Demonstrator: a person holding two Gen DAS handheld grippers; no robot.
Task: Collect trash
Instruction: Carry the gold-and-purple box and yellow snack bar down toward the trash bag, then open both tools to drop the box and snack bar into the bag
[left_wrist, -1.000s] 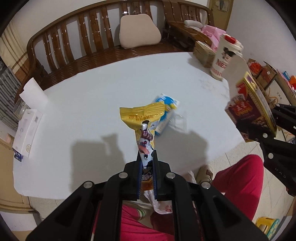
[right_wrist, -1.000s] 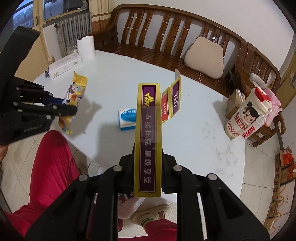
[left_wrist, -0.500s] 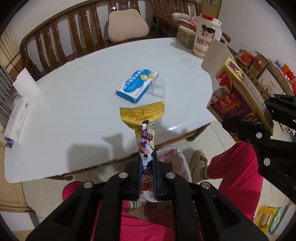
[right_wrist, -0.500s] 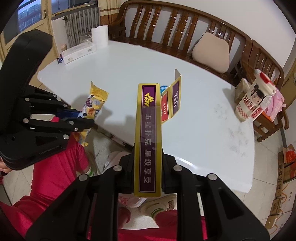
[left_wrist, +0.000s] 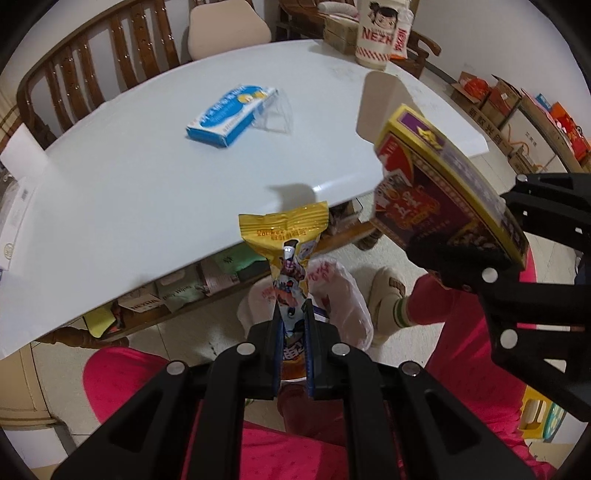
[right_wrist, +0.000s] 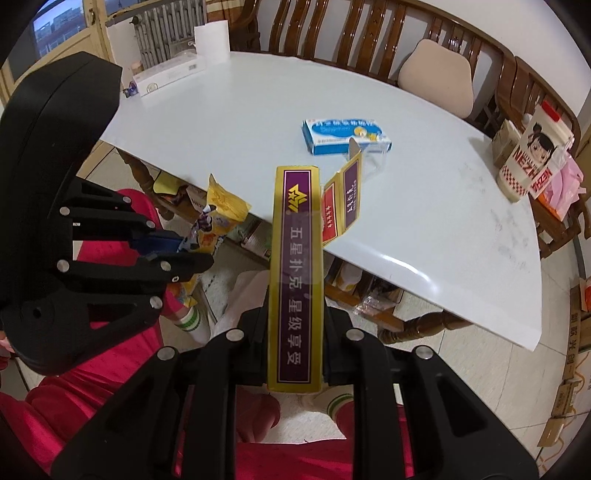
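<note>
My left gripper (left_wrist: 291, 321) is shut on a yellow snack wrapper (left_wrist: 286, 240), which stands up between its jaws. It hangs off the table's near edge, above a white plastic bag (left_wrist: 343, 295) on the floor. My right gripper (right_wrist: 295, 317) is shut on a purple and gold card box (right_wrist: 295, 266) with its flap open. In the left wrist view that card box (left_wrist: 443, 195) shows at the right, and the right wrist view shows the wrapper (right_wrist: 221, 210) at the left. A blue and white box (left_wrist: 231, 112) lies on the white table (left_wrist: 129, 184).
A person in red trousers (left_wrist: 450, 306) sits below, feet beside the bag. A tall printed cup (right_wrist: 532, 158) stands at the table's far right. A paper roll (right_wrist: 212, 40) and a white box (right_wrist: 170, 75) sit at the far left. Wooden benches (right_wrist: 369, 33) ring the table.
Both grippers have drawn back off the table and sunk, still gripping the wrapper and the card box. The floor, the bag and the person's legs have come into view.
</note>
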